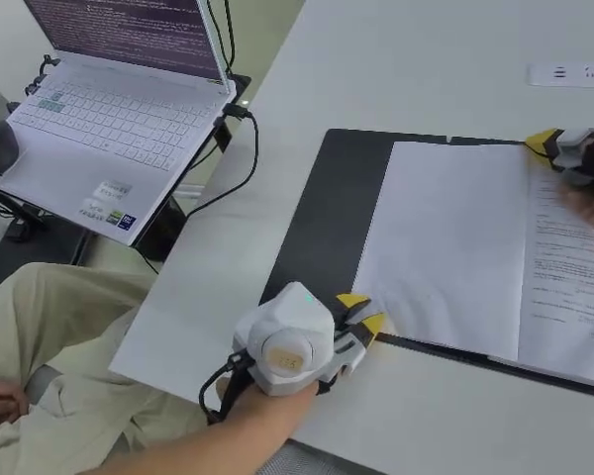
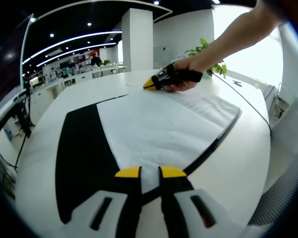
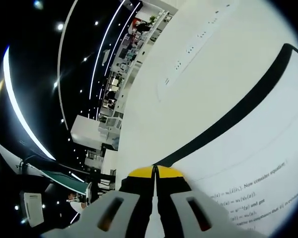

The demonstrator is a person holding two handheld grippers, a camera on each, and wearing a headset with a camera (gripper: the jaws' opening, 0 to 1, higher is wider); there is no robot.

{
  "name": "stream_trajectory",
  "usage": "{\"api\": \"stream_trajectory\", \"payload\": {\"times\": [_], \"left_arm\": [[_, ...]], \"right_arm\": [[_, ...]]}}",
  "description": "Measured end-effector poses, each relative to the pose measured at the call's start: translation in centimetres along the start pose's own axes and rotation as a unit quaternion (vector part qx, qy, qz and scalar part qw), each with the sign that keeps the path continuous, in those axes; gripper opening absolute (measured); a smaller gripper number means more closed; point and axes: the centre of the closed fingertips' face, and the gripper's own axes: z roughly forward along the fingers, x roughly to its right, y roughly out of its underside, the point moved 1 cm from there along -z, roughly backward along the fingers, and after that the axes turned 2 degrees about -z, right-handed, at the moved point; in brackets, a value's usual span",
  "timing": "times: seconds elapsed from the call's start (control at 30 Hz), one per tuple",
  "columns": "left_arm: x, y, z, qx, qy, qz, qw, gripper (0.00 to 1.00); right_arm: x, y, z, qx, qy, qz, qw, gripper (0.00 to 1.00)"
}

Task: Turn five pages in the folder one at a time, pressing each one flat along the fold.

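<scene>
Left claw [image 2: 150, 172] slightly apart, right claw [image 3: 155, 171] together: uneven pressure while sliding could wrinkle the blank page [image 2: 159, 124] just ahead of the left claw.

tabletop [image 1: 445, 59]: white, smooth, long (edge runs diagonally in the head view)
folder [image 1: 322, 213]: black, open, lying flat on the tabletop close to the near edge, white pages spread over its right part
socket plate [image 1: 571, 72]: white, set in the tabletop beyond the folder, well apart
</scene>
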Motion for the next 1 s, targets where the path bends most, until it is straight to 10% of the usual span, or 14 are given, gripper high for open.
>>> {"api": "stream_trajectory", "payload": {"times": [1.0], "left_arm": [[0.0,-0.1,0.0,-0.007,0.004,0.008,0.9999,0.12]], "right_arm": [[-0.2,5.8,-4.1,-0.083,-0.031,0.008,0.9961,0.0]]}}
